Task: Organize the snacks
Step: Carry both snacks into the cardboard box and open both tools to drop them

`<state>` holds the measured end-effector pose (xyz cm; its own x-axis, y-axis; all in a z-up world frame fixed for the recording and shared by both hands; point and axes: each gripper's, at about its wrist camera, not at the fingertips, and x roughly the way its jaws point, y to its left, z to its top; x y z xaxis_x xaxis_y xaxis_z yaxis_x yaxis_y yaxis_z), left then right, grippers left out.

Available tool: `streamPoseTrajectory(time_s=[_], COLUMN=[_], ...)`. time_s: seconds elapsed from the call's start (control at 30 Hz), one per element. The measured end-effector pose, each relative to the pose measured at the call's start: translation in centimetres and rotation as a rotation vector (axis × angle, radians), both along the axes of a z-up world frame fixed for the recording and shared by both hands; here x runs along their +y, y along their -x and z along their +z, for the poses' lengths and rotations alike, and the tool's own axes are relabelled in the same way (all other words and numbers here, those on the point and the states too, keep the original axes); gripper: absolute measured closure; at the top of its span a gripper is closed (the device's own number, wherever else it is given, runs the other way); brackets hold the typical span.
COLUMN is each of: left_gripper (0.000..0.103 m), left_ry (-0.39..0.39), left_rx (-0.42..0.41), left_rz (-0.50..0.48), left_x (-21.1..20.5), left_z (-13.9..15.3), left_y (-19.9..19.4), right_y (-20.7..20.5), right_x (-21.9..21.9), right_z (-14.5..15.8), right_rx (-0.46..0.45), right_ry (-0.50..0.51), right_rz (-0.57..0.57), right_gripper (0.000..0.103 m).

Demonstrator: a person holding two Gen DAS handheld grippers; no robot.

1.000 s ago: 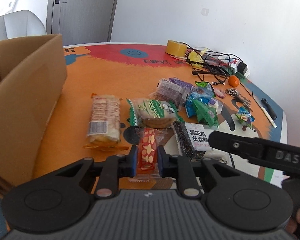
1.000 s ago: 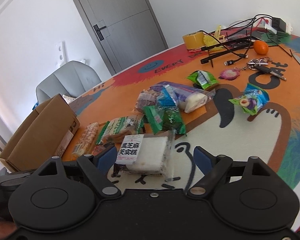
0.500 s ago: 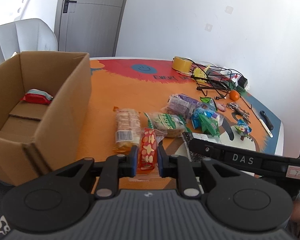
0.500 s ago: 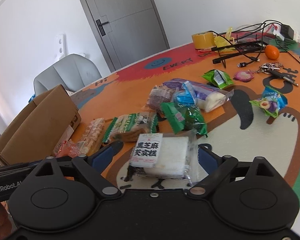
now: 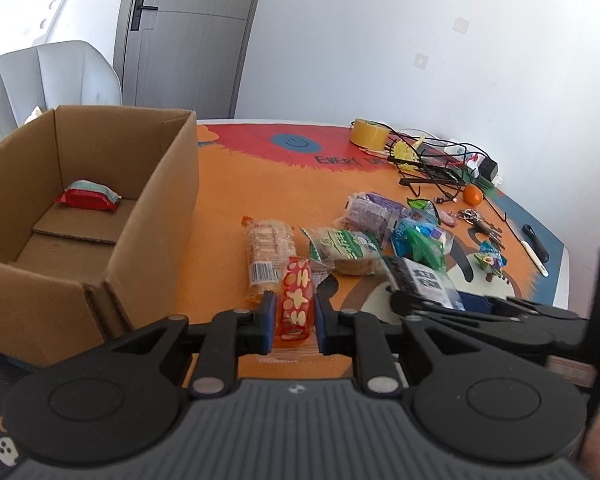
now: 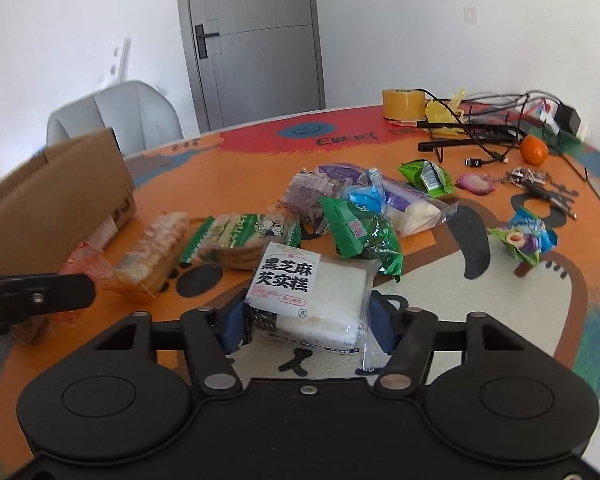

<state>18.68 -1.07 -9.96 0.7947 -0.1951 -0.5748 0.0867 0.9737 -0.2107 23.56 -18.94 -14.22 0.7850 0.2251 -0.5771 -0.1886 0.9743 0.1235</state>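
Left gripper (image 5: 294, 314) clamped on red snack packet (image 5: 297, 300); right gripper (image 6: 306, 320) pinching sesame cake pack (image 6: 308, 294); slick wrappers may slip before cardboard box (image 5: 156, 208)

The left gripper (image 5: 294, 318) has its blue-padded fingers (image 5: 267, 316) drawn close together, clamped on a red snack packet (image 5: 297, 300) that stands upright between them. The right gripper (image 6: 306, 322) has its fingers (image 6: 231, 326) set wider, pressing both sides of a white cake packet (image 6: 312, 292). Seen from the left wrist, the right gripper lies at about 3 o'clock, pointing left. A bit of the person's hand (image 5: 598, 444) shows at 4 o'clock.
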Motion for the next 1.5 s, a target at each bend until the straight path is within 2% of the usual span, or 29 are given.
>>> streamPoseTrajectory(time_s=[0.13,0.33,0.5,0.8,1.0,1.5], left_gripper=[0.084,0.084,0.084,0.084,0.084,0.084], left_ry=[0.009,0.014,0.003,-0.011,-0.016,-0.022], left_rx=[-0.023,-0.075,-0.135,-0.192,-0.208,-0.173], left_rz=[-0.001,0.006,0.011,0.065,0.122,0.25], left_x=[0.1,0.6,0.8,3.0,5.6,12.2], left_z=[0.6,2.5,4.4,7.1,7.9,7.9], left_y=[0.2,1.3,2.2,2.4,2.2,0.4], right_y=[0.8,2.1,2.6,1.7,0.7,-2.1], right_x=[-0.6,-1.0,-0.4,1.7,3.7,10.1], right_z=[0.7,3.0,4.6,7.0,8.0,8.8], right_rx=[0.001,-0.057,-0.101,-0.146,-0.164,-0.12], right_ry=[-0.051,-0.119,-0.143,-0.186,-0.209,-0.256], right_rz=[0.009,0.017,0.046,0.13,0.176,0.299], right_gripper=[0.044,0.045,0.045,0.045,0.045,0.045])
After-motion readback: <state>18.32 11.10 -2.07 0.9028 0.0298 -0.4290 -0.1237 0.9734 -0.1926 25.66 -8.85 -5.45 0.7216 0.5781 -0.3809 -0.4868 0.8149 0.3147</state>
